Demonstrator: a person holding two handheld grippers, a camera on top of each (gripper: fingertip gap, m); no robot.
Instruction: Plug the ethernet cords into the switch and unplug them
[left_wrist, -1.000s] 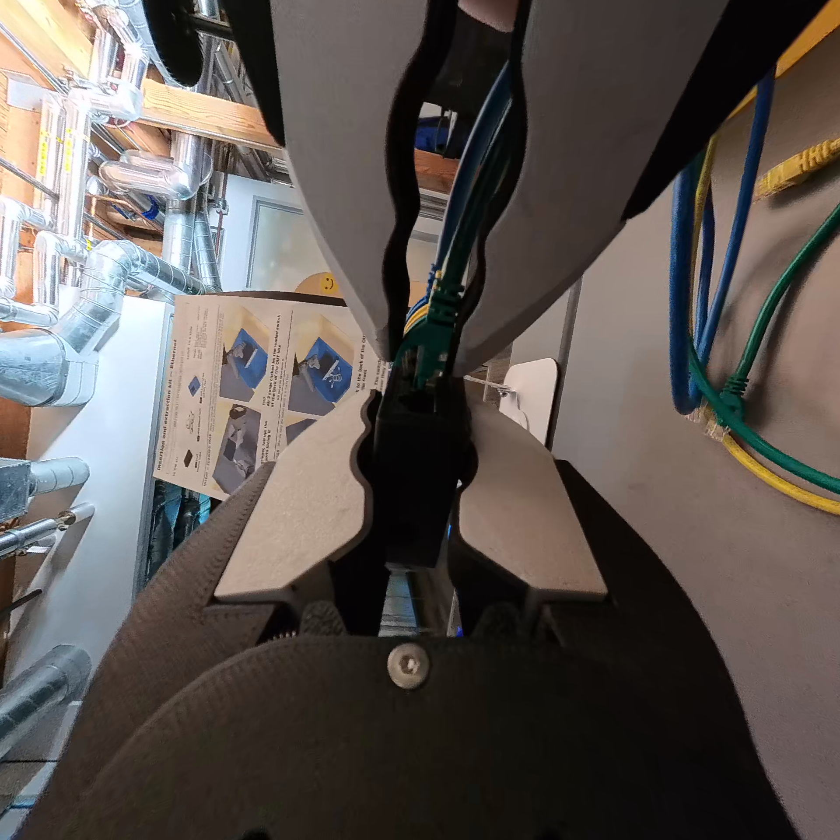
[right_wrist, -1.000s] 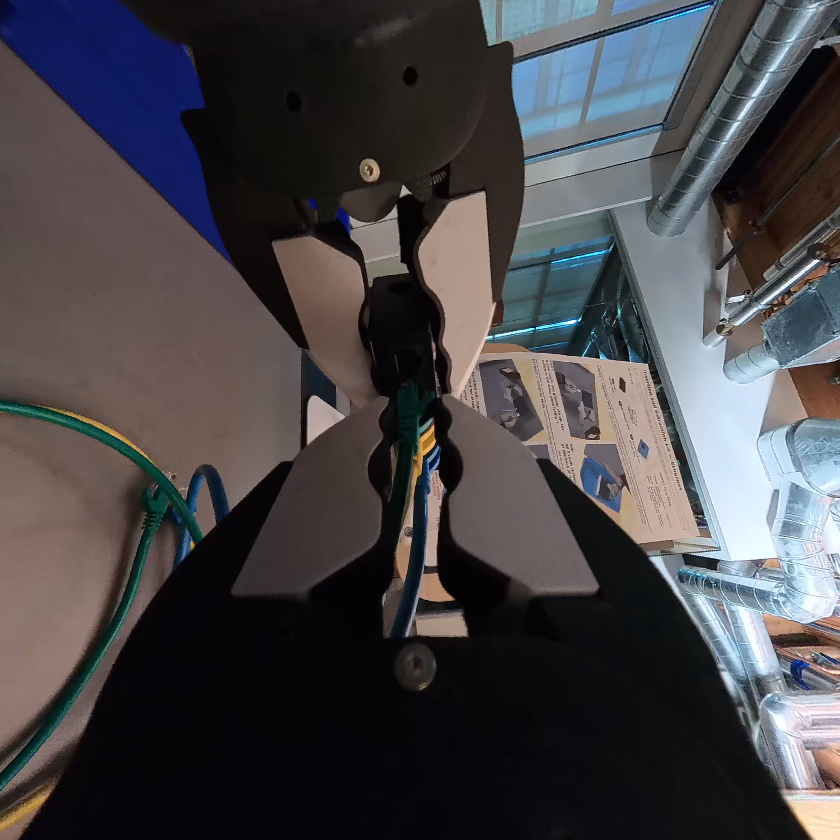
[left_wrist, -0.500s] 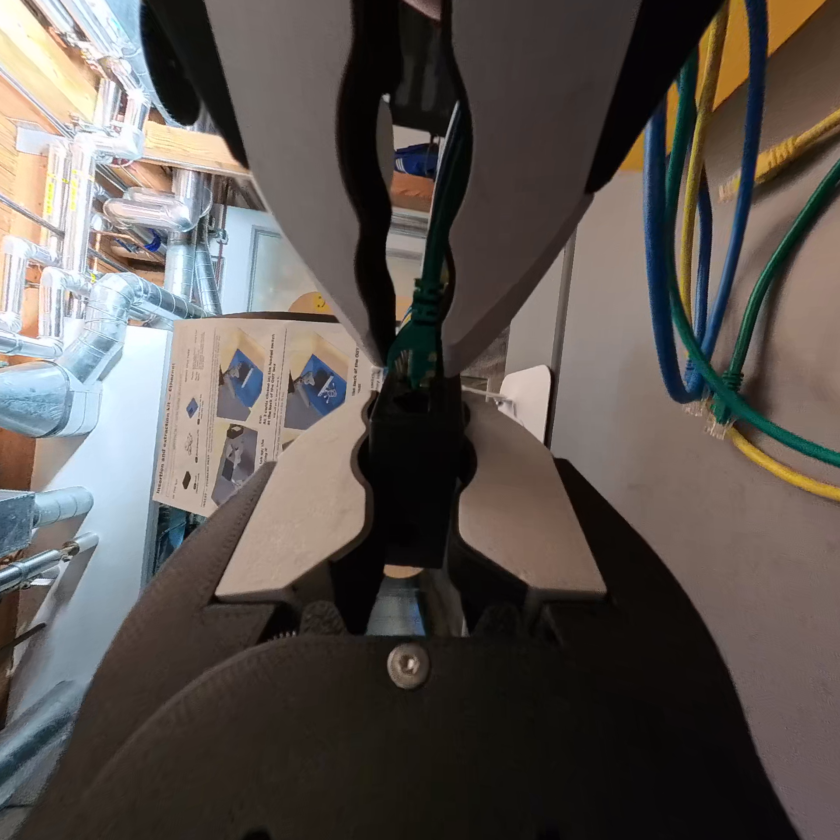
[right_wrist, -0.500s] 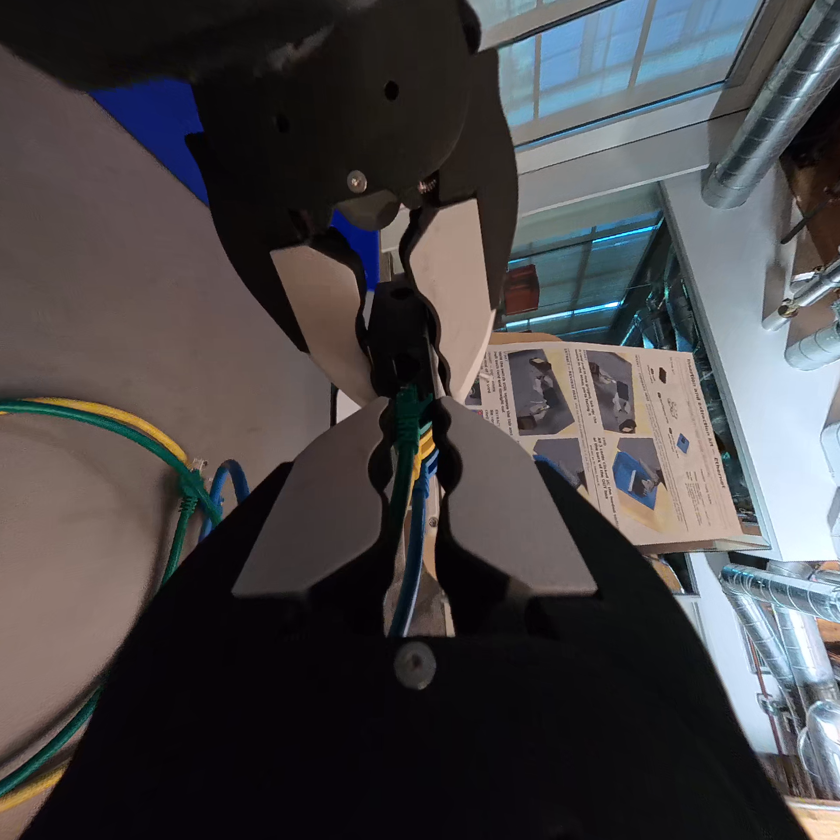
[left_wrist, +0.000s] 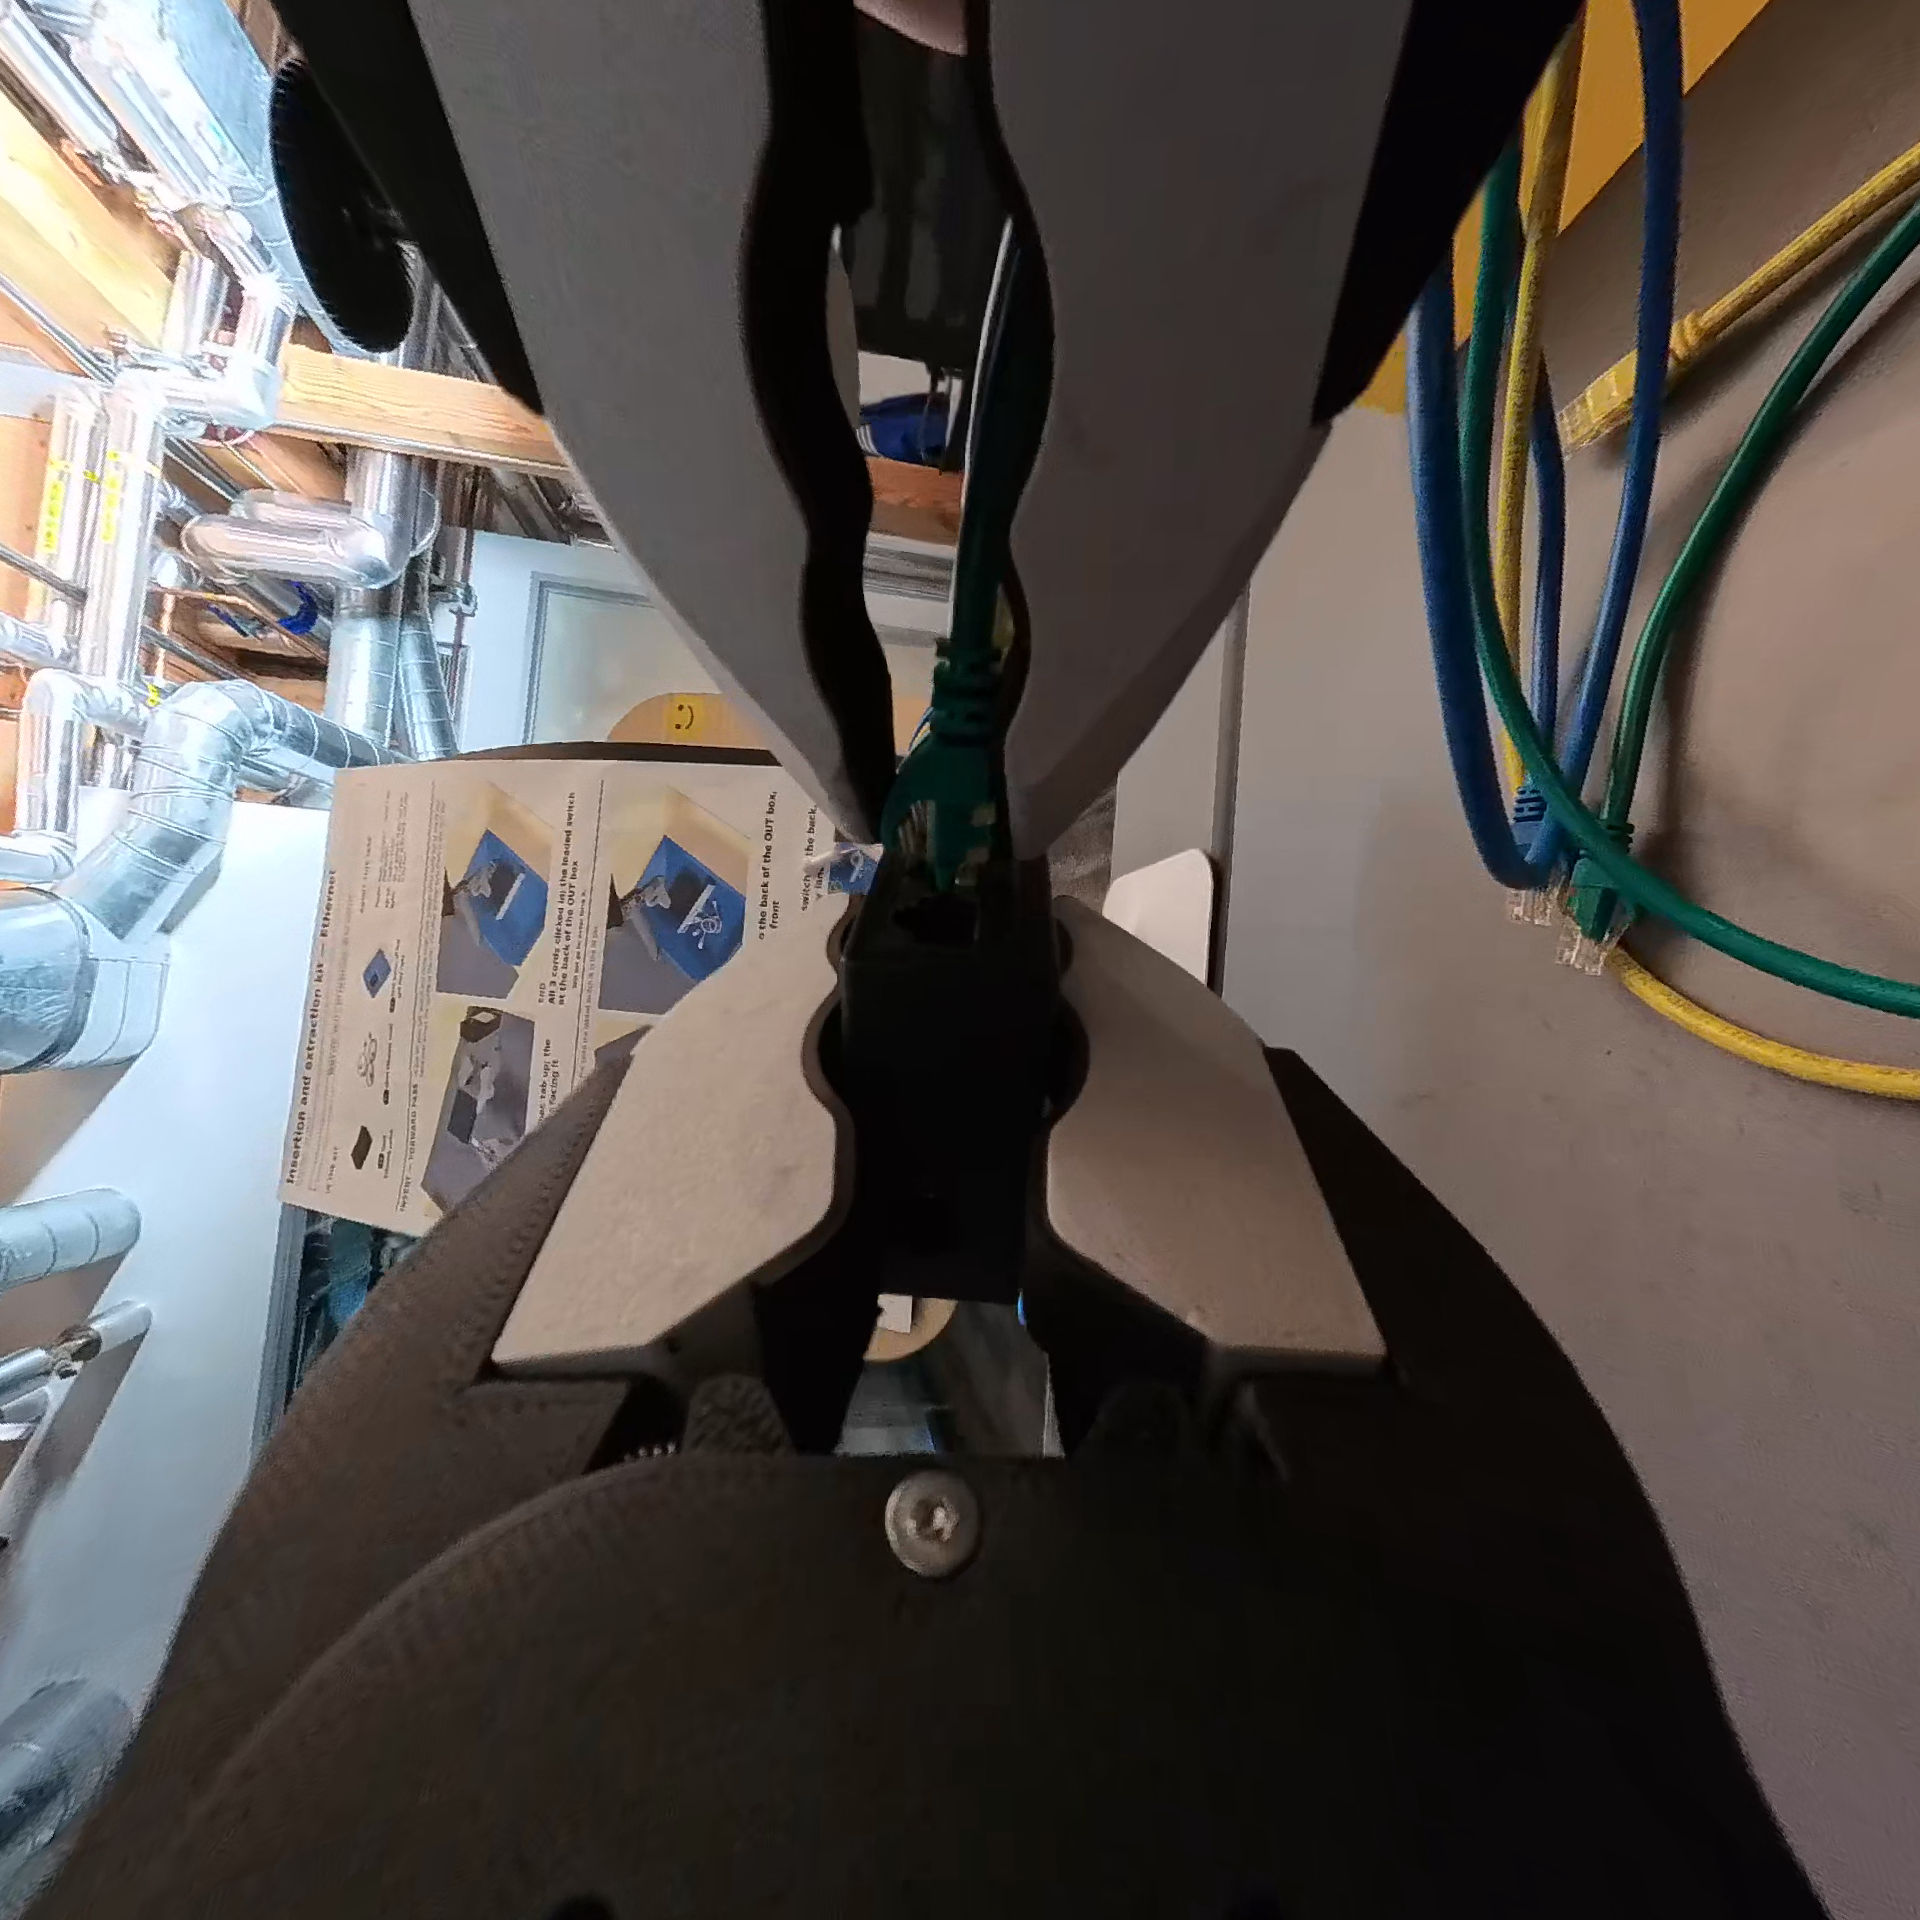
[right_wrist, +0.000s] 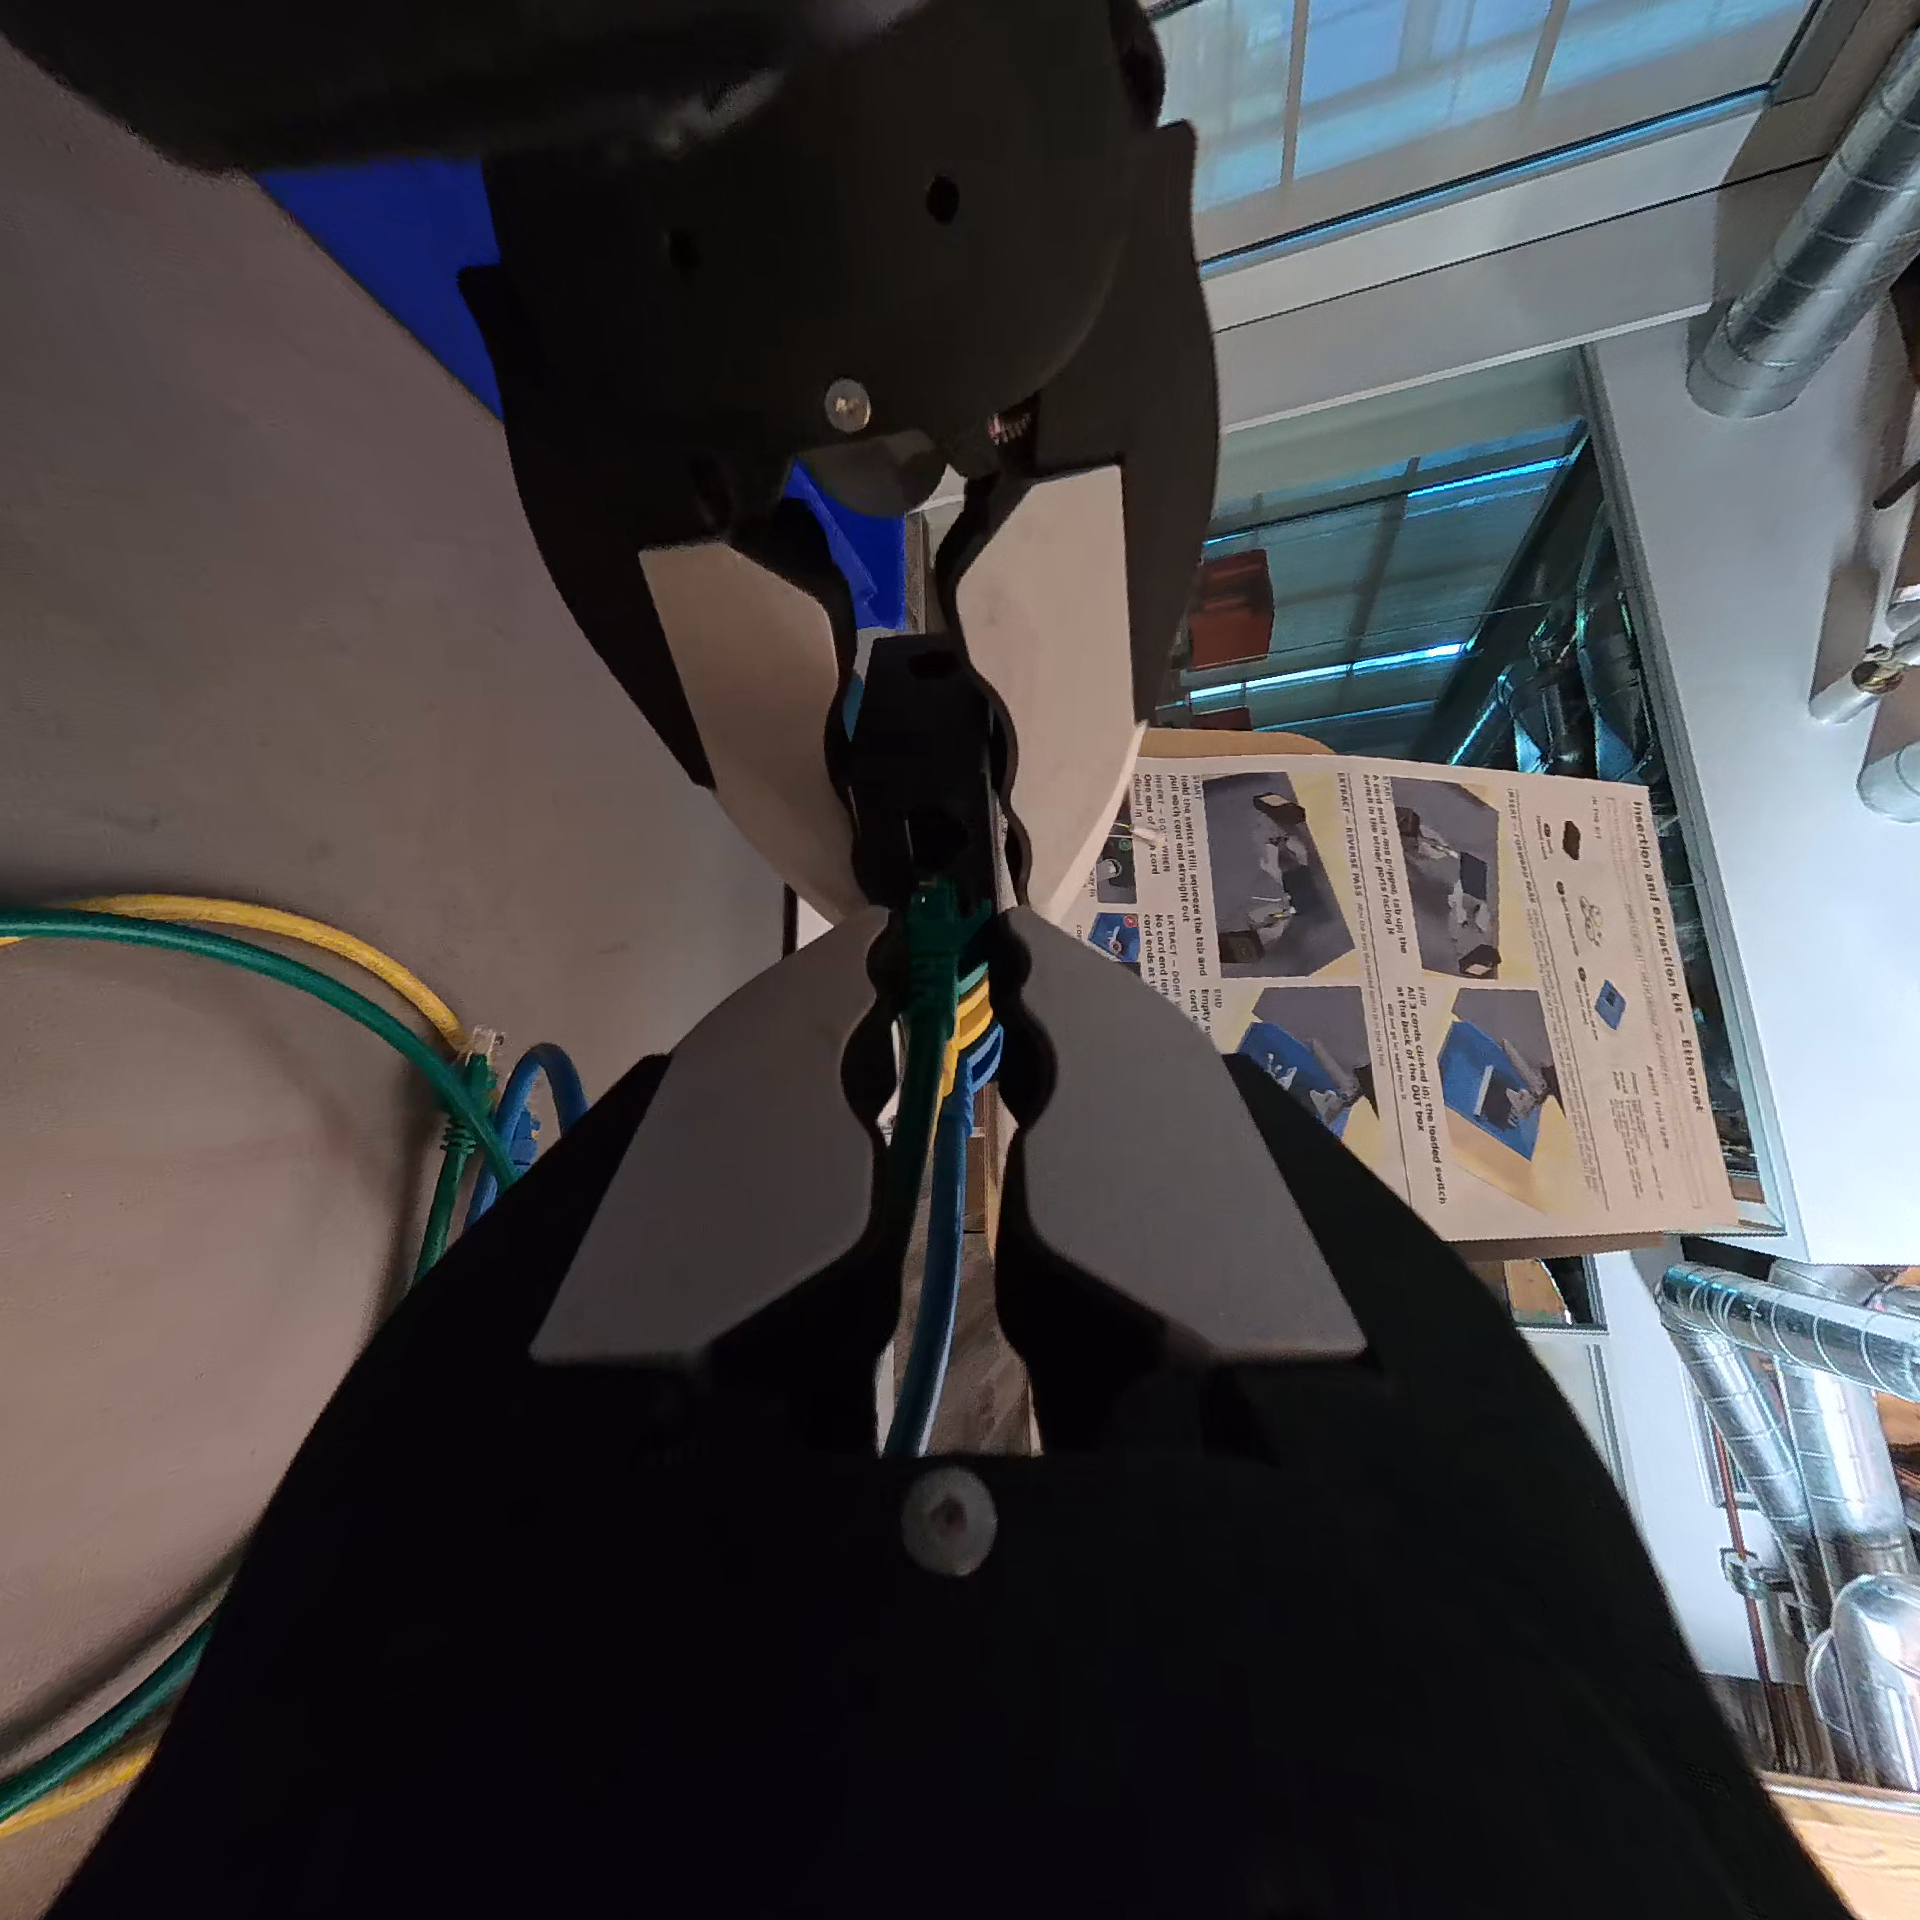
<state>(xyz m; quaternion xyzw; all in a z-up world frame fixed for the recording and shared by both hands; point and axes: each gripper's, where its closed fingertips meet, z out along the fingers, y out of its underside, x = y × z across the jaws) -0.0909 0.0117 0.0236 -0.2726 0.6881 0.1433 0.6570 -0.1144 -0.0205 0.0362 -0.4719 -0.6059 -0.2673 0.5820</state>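
Observation:
My left gripper (left_wrist: 945, 935) is shut on the small black switch (left_wrist: 940, 1101) and holds it in the air, ports facing away. My right gripper (left_wrist: 945, 831) faces it tip to tip. In the right wrist view my right gripper (right_wrist: 940, 925) is shut on the green ethernet cord (right_wrist: 930, 966) just behind its plug. Yellow and blue cord boots (right_wrist: 977, 1034) lie behind it between the fingers. The green plug tip meets a port of the switch (right_wrist: 914, 769), which my left gripper (right_wrist: 930, 873) holds. I cannot tell how deep the plug sits.
Loose green, blue and yellow cord ends (left_wrist: 1558, 904) lie on the grey table (left_wrist: 1558, 1351) and also show in the right wrist view (right_wrist: 478, 1081). A printed instruction sheet (left_wrist: 520, 987) stands behind. A blue bin (right_wrist: 395, 239) is at the table's far side. Only a small space, under 4 cm, lies between the two pairs of fingers.
Both grippers have swung together with the switch and cords still held, so the background and the loose cords have shifted in both views. The green plug stays at the switch port.

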